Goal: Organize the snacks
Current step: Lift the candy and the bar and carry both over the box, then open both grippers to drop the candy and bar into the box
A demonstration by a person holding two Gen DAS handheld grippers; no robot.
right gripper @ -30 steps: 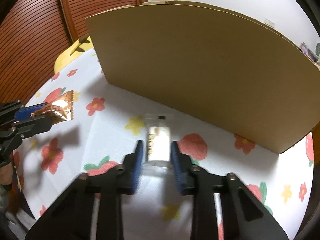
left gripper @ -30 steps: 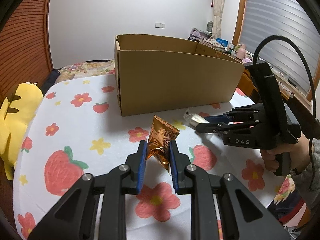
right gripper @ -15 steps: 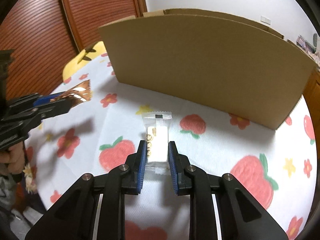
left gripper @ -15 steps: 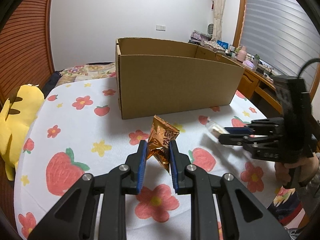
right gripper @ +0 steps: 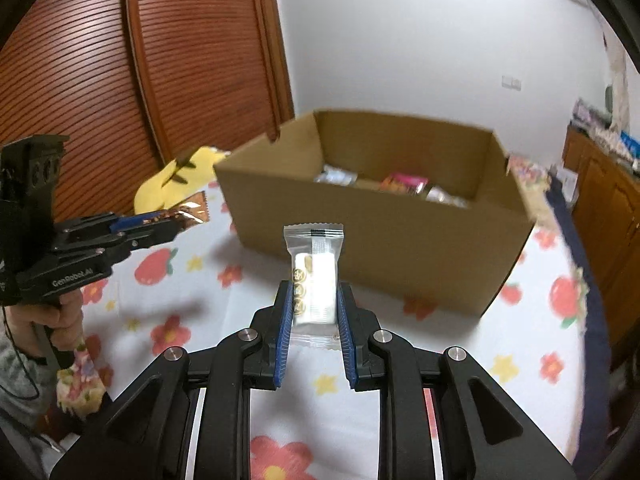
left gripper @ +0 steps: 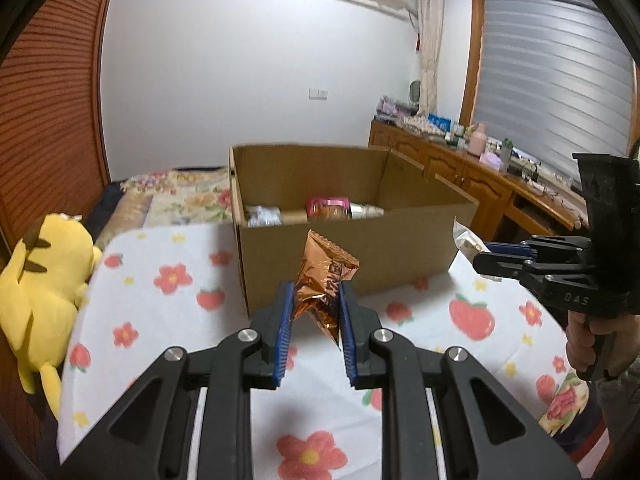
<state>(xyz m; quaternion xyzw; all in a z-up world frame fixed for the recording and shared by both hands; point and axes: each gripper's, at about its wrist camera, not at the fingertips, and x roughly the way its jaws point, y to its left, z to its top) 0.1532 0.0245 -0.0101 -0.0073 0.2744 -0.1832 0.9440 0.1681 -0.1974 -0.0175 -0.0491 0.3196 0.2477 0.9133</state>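
Snacks were held in both grippers, clear of the flowered tablecloth point(left gripper: 168, 344). The left gripper point(left gripper: 315, 312) pinched a crinkled copper-foil packet point(left gripper: 325, 280) between its blue pads, the packet standing up beyond the fingertips; the right gripper point(right gripper: 315, 308) pinched a clear-wrapped white bar point(right gripper: 315, 280) the same way, upright between its fingers. Compared with a second earlier, both had risen: then the white bar lay low by the cloth with only the outer wall of the cardboard box point(left gripper: 360, 256) ahead of the fingers, whereas now each camera looked over the near rim and into the box, where a pink packet point(left gripper: 328, 209) and some pale wrappers already lay. The box stood straight ahead of both pairs of fingers, with the right gripper point(left gripper: 520, 264) off to the right of the left one's fingertips. The lift looked finished, so what probably remained was carrying each snack forward over the rim and letting go inside.
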